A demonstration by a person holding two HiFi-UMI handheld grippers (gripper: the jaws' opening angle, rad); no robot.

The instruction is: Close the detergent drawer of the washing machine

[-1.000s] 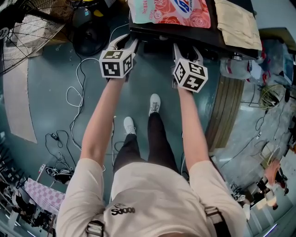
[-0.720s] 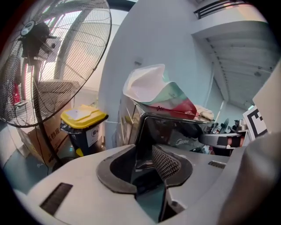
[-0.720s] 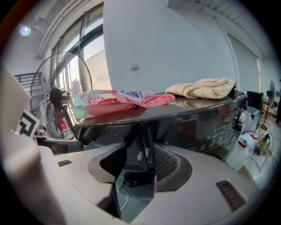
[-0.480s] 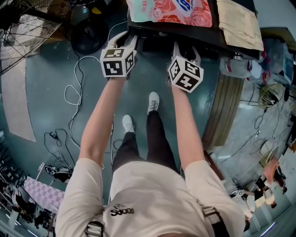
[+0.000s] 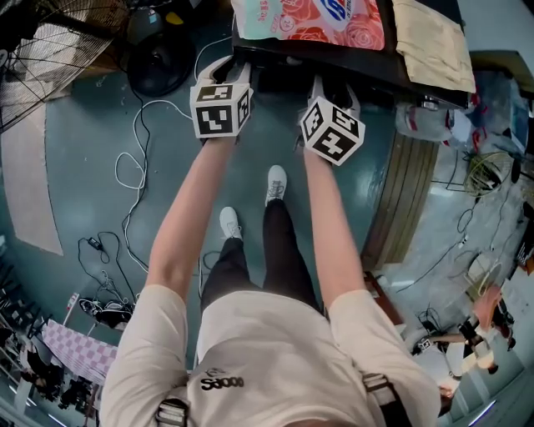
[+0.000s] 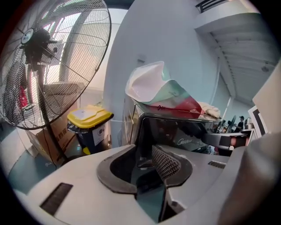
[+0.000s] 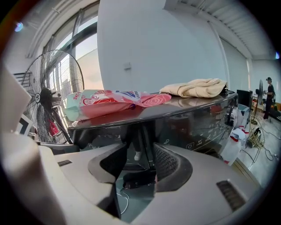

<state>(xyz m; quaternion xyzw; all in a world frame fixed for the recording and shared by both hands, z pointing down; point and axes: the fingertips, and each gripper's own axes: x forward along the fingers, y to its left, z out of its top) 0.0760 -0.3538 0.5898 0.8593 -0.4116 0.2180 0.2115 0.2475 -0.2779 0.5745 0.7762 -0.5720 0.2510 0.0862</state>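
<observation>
The dark washing machine (image 5: pixel 355 71) stands at the top of the head view. Its detergent drawer (image 5: pixel 282 81) seems to jut from the front as a dark block between my two grippers. My left gripper (image 5: pixel 227 68) points at the machine's left front corner (image 6: pixel 175 132). Its jaws (image 6: pixel 147 165) have narrowed in the last second but stand apart, gripping nothing. My right gripper (image 5: pixel 334 83) faces the glossy control panel (image 7: pixel 189 127). Its jaws (image 7: pixel 138 169) have also narrowed and are still open, with a dark piece of the front showing past the tips.
A pink detergent pouch (image 5: pixel 309 21) and a beige cloth (image 5: pixel 425 42) lie on the machine's top. A big floor fan (image 6: pixel 48 57) and a yellow-lidded bin (image 6: pixel 90 127) stand to the left. Cables (image 5: pixel 133 167) trail over the floor, and wooden boards (image 5: pixel 409 200) lie at right.
Both grippers have turned a little and their marker cubes have swung toward each other. The hands have otherwise stayed at the machine's front.
</observation>
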